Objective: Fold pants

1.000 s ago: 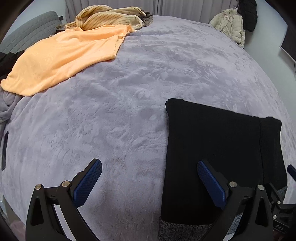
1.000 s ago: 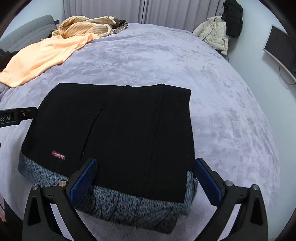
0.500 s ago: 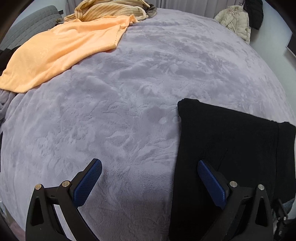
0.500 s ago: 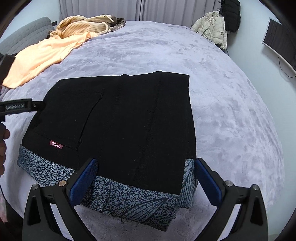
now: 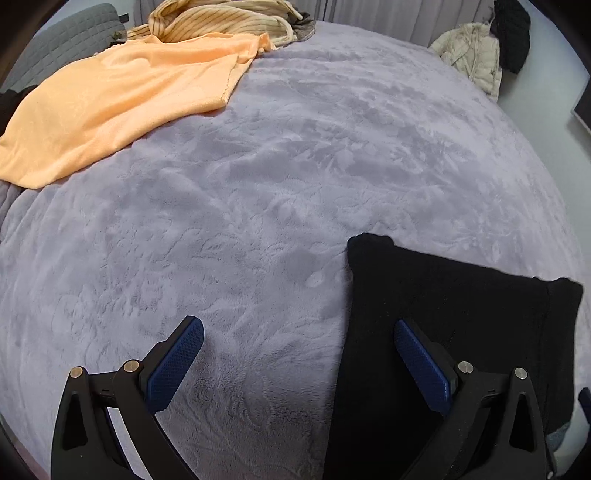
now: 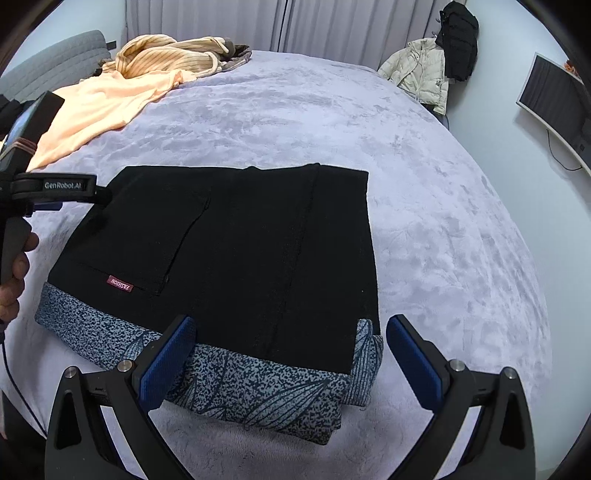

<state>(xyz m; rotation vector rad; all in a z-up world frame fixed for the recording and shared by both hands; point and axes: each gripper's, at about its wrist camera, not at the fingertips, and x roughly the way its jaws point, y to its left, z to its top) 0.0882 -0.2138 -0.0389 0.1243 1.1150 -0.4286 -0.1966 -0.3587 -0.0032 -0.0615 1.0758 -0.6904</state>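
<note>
The black pants lie folded into a flat rectangle on the lilac bed cover, with a speckled grey-blue lining showing along the near edge and a small red label. My right gripper is open and empty, just above the near edge of the pants. My left gripper is open and empty, over the left edge of the pants. Its body also shows at the left of the right wrist view.
An orange garment and a striped beige one lie at the far left of the bed. A cream jacket and a black one hang at the far right. A monitor is on the right wall.
Both grippers have drawn back and up from the folded pants, staying open. The pants have not moved.
</note>
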